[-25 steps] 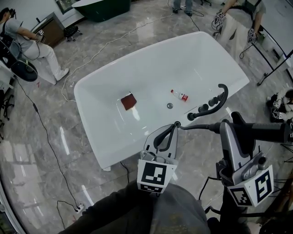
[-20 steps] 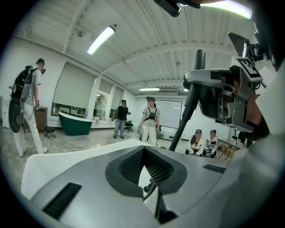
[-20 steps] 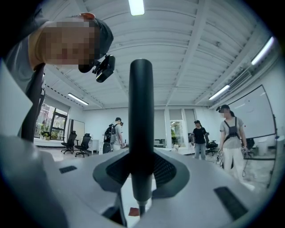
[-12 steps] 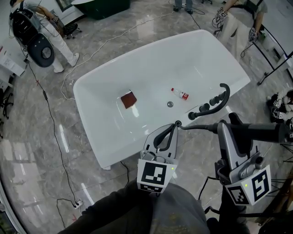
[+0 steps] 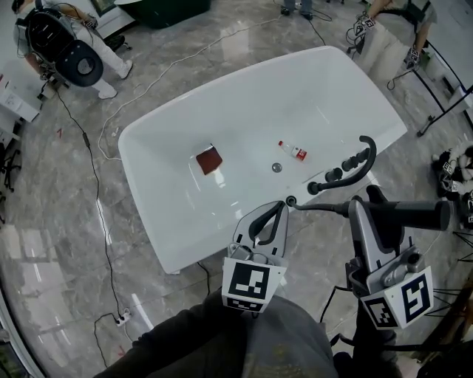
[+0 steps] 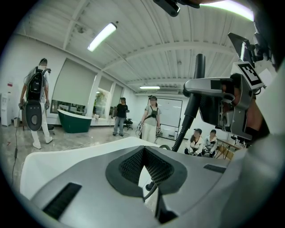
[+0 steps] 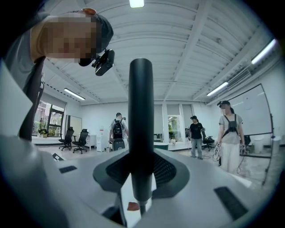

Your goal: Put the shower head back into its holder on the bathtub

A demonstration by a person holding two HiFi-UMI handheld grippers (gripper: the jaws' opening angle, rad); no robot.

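Observation:
The white bathtub [image 5: 170,133] lies across the head view, with black knobs [image 5: 333,175] and a curved black spout [image 5: 365,153] on its near right rim. My right gripper [image 5: 367,201] is shut on the black shower head [image 5: 414,215], which lies level and points right, just off the tub's rim. In the right gripper view the shower head [image 7: 141,111] stands upright between the pads of that gripper [image 7: 141,156]. Its hose [image 5: 321,207] runs left to a black fitting [image 5: 290,201] on the rim. My left gripper [image 5: 279,209] is shut beside that fitting, its pads meeting in the left gripper view [image 6: 143,151].
In the tub lie a red-brown square [image 5: 208,160], a small bottle [image 5: 294,152] and the drain [image 5: 276,167]. Cables [image 5: 96,221] trail over the marble floor. People stand at the top left [image 5: 66,44] and top right [image 5: 399,29]. A dark green tub [image 5: 166,11] stands far back.
My right gripper has sunk a little with the shower head, sliding slightly left in the head view. The person at the top left has walked and turned. My left gripper has stayed still.

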